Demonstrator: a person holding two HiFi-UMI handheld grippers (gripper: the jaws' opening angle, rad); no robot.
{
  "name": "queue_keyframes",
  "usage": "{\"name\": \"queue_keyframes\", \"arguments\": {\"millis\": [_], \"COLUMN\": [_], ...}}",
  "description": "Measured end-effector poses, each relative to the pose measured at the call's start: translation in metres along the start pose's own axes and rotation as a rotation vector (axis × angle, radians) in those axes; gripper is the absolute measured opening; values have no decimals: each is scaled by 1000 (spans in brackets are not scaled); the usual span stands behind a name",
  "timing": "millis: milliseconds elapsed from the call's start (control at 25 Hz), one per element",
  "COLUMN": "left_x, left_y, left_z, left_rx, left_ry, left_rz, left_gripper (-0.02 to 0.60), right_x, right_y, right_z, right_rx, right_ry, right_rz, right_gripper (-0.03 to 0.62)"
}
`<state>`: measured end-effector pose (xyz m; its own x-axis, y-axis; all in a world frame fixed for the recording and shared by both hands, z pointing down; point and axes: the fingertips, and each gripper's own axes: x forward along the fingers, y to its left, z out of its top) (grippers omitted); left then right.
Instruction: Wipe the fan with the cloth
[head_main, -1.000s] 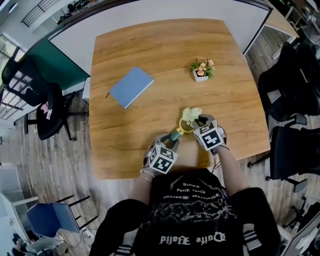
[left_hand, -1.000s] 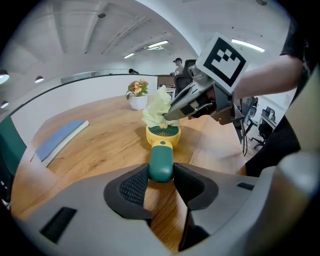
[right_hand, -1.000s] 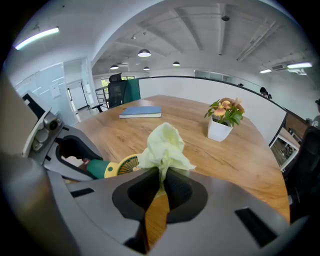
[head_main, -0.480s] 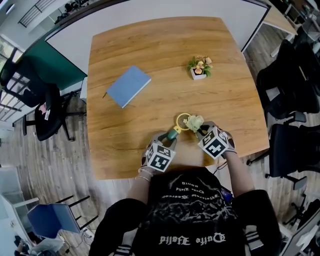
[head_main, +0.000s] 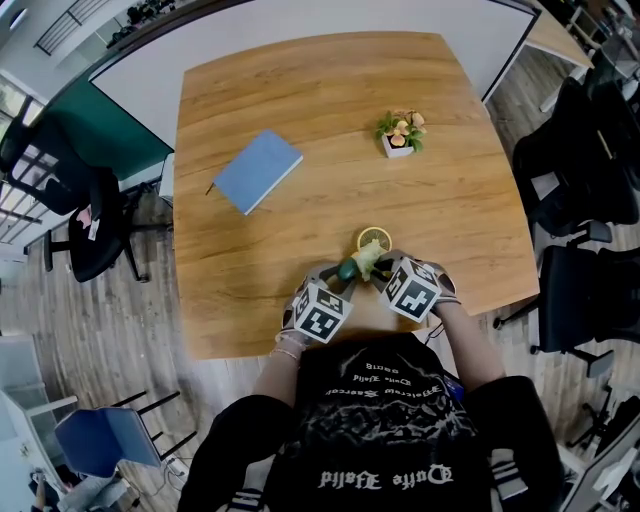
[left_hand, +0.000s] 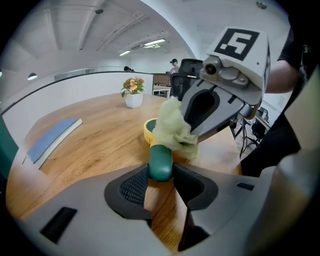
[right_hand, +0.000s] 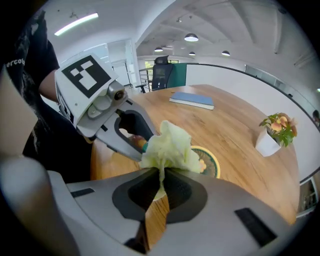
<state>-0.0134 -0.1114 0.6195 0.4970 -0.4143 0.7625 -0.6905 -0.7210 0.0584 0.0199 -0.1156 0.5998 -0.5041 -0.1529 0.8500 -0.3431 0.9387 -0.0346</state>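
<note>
My left gripper is clamped on the green handle of the fan, pads pressing either side of its butt end. That hold is there to pin the fan so it cannot skid or spin while the other side rubs it. The fan sits close to the near edge of the tabletop, a little right of that edge's middle, with its yellow head pointing toward the far edge. Whether the head rests on the wood or hangs just above it, I cannot tell.

My right gripper is closed on the cloth, pinching a bottom fold so the pale green bulk bunches out ahead of the jaws as a soft pad. That pad lies against the fan where handle meets head, covering the near part of the grille. The two grippers meet nose to nose over it, which keeps the rubbing force working against my steadying hold.

I judge the wiping is under way, with the far rim of the head left to cover.

The book and plant stand well apart, toward the far side.
</note>
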Motion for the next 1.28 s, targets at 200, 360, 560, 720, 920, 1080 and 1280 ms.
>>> {"name": "queue_keyframes", "arguments": {"millis": [200,360,560,720,920,1080,1280], "left_x": [2,0,-6,-7,-9,-12,-16], "left_y": [-5,-2,-2,-5,-12,-17,-14], "left_z": [-4,0,4,5,9,9,9], "left_rx": [35,60,138,211,306,347,397], "left_ry": [20,11,15,29,48,56,67], "left_rz": [-25,-5,24,18,6,3,18], "left_gripper": [175,175,175,175,175,174,174], "right_x": [7,1,-22,-21,4,8,8], "right_y": [1,-1,-10,-4,8,14,8], "right_z": [17,20,38,54,53,48,48], "right_rx": [61,135,130,61,-88,-73,-89], "right_ry": [-54,-86,-130,-42,200,326,429], "right_rz": [45,83,171,338,464,566,605], "right_gripper": [34,34,34,35,34,35,35]}}
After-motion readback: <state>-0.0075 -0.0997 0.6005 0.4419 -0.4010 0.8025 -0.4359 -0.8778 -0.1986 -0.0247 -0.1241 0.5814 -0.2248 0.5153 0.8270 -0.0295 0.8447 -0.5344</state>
